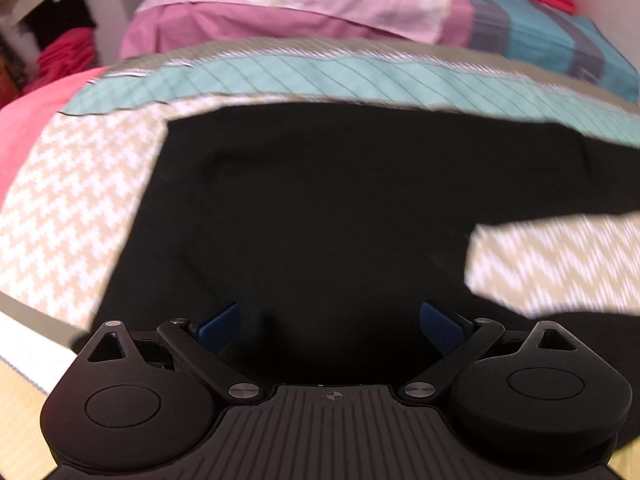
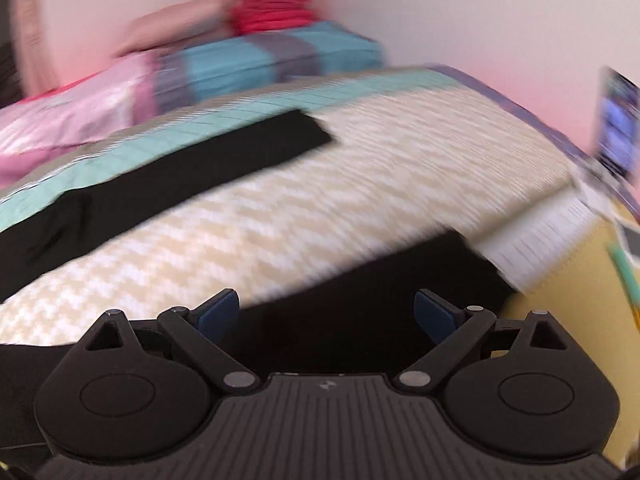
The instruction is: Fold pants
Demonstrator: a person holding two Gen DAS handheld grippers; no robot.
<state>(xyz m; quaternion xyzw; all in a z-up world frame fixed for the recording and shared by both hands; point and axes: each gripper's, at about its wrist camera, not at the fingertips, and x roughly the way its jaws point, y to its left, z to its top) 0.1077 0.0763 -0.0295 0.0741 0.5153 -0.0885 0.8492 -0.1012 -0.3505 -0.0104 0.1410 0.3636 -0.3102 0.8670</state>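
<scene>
Black pants [image 1: 320,208] are spread legs-apart on the bed [image 2: 320,184], both tools, left [image 1: 330,320] and right [image 2: 326,312], gaping wide with nothing held, so I'd pinch right at the near leg's hem [image 2: 460,256] before lifting it over.

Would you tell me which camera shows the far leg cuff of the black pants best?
The right wrist view: the far leg runs across the patterned bedspread to its squared cuff. The left wrist view shows mostly the broad upper part of the pants; both legs leave the frame before any cuff.
</scene>
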